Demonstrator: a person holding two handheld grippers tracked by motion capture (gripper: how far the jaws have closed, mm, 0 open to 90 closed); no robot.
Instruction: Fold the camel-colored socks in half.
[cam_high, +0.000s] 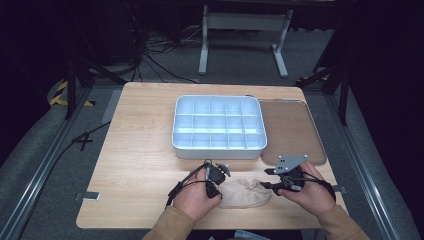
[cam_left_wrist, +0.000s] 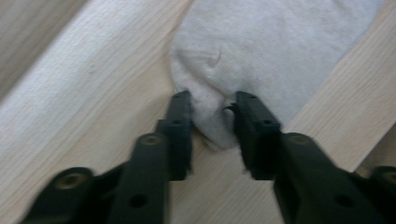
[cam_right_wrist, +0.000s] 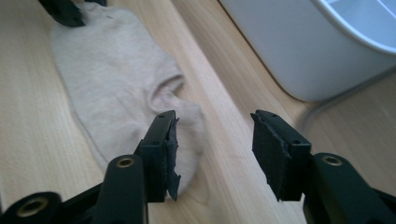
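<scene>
High view first: a beige sock (cam_high: 244, 193) lies flat on the wooden surface (cam_high: 140, 150), just on the person's side of the white divided tray (cam_high: 218, 126), with a brown flat tray (cam_high: 291, 131) beside that tray's right. Both hands sit at the sock's ends, but the jaw gaps are too small to read from up there. Left gripper view settles it: the left claw (cam_left_wrist: 212, 116) is nipped nearly closed on a bunched end of the sock. Right gripper view shows the right claw (cam_right_wrist: 212, 135) spread wide, gripping nothing, one jaw over the sock's cuff end, the other above bare wood near the white tray's wall.
</scene>
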